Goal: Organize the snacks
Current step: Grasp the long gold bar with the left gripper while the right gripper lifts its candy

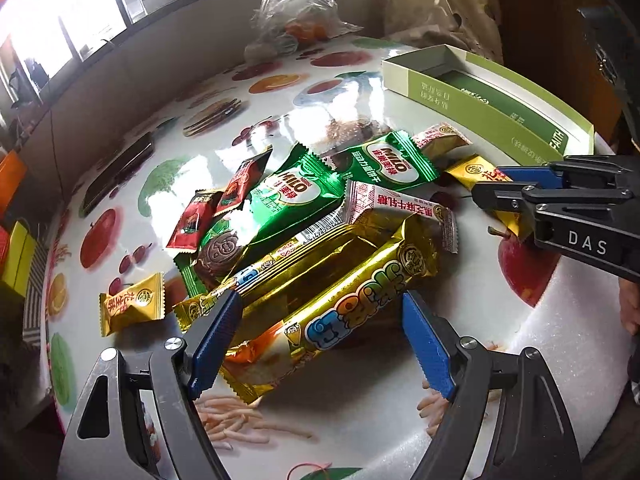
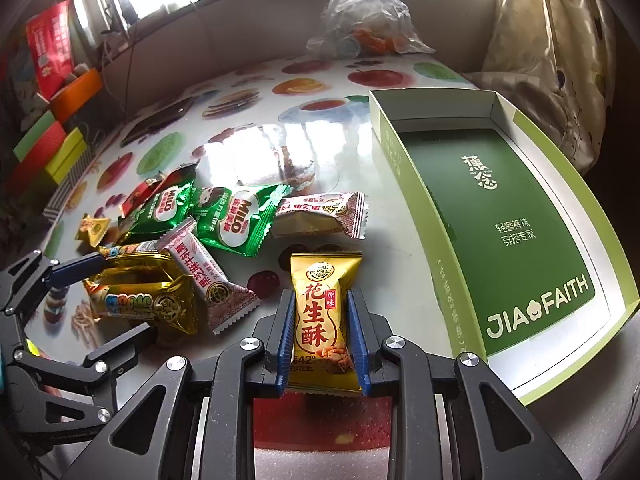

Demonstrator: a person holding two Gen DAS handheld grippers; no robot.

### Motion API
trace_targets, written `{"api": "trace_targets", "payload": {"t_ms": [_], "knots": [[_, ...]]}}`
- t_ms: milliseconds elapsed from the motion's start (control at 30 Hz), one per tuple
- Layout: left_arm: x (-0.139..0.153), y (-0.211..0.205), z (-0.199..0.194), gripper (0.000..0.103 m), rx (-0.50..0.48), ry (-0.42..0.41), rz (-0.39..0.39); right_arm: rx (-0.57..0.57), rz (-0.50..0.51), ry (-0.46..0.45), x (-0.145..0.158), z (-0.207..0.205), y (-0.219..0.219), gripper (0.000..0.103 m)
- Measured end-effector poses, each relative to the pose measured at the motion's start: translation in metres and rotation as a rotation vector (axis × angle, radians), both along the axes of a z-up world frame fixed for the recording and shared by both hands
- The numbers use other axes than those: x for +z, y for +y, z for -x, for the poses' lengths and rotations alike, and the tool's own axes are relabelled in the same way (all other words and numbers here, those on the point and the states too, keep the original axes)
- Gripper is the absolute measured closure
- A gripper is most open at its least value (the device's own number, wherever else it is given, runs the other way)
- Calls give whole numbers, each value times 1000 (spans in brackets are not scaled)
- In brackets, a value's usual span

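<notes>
A heap of snack packets lies on the fruit-print table [image 1: 500, 312]. My left gripper [image 1: 322, 320] is open, its blue pads [image 1: 216, 340] straddling a long gold packet [image 1: 360, 292] with room on the right side. In the right wrist view the left gripper [image 2: 116, 300] stands at that same gold packet [image 2: 148, 300]. My right gripper [image 2: 320, 300] is shut on a yellow peanut-crisp packet [image 2: 322, 320], held by its sides just above the table. From the left wrist view, the right gripper [image 1: 516, 196] sits right of the heap with the yellow packet [image 1: 476, 174] in it.
An open green box [image 2: 416, 200] stands right of the right gripper, with nothing inside; it shows as the box [image 1: 440, 96] at the back right. Green Milo packets [image 1: 296, 192], red packets [image 1: 200, 216] and a small yellow one [image 1: 132, 308] lie in the heap. A plastic bag [image 2: 364, 12] sits far back.
</notes>
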State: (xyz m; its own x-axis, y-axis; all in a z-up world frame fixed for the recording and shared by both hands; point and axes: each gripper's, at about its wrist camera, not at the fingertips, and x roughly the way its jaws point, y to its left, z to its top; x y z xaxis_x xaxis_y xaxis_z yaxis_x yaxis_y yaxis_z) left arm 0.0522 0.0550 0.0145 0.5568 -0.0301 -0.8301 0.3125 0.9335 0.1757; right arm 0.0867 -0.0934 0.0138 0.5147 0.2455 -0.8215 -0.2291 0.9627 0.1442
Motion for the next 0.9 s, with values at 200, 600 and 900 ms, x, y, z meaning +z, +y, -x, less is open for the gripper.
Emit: {"api": "trace_targets", "payload": {"t_ms": [200,600,900], "knots": [[-5,1,1,31,6,20,39,4,5,-5,0,0,1,79],[-1,2,4,63,11,31,91,12,-8,-19,1,5,0,81],[7,9,4,78,47,15,147,34,-13,-39,5,9,4,82]]}}
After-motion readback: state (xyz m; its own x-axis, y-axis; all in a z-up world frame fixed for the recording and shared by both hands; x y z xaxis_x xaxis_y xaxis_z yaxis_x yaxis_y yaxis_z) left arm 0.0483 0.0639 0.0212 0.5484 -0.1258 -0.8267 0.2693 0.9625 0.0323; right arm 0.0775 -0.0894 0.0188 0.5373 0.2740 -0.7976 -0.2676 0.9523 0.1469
